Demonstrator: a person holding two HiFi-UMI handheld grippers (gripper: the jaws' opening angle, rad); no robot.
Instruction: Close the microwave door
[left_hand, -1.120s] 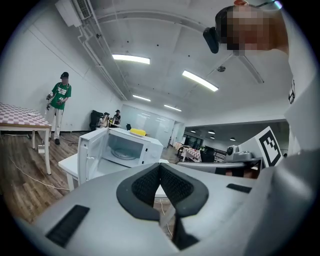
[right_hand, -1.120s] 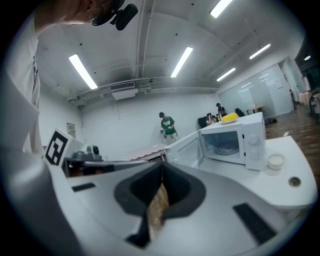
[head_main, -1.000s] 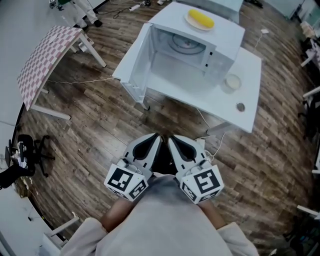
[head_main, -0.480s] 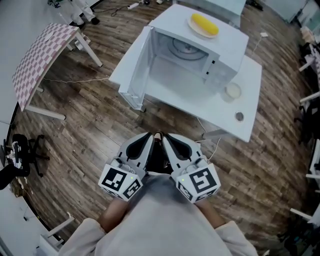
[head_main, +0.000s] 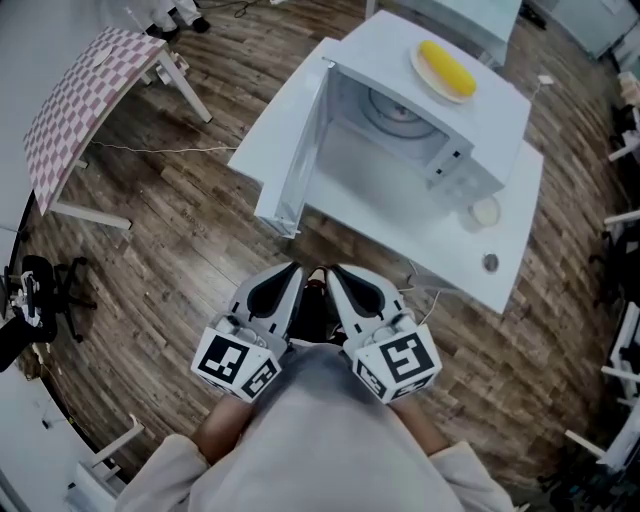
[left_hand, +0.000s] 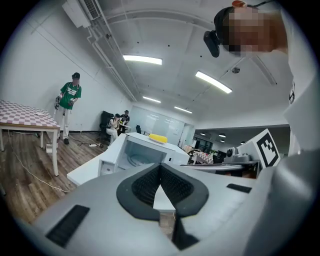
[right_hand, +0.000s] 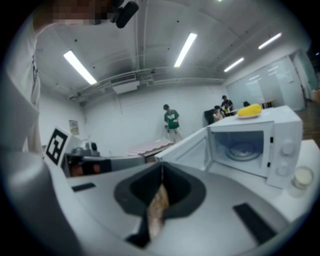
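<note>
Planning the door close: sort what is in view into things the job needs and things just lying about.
Job:
- microwave
- open door
- left gripper, shut
- right gripper, shut

Lying about:
- yellow item on the microwave
- cup on the white table
- checkered table

Bare wooden plank floor (head_main: 190, 260) lies open on the near side of the white rectangular table (head_main: 275, 120). The open door (head_main: 300, 160) of the white box-shaped microwave (head_main: 495, 105) juts toward the table's near-left edge, with free room left of it. A pink-checked table (head_main: 80, 110) stands well apart, far left.
</note>
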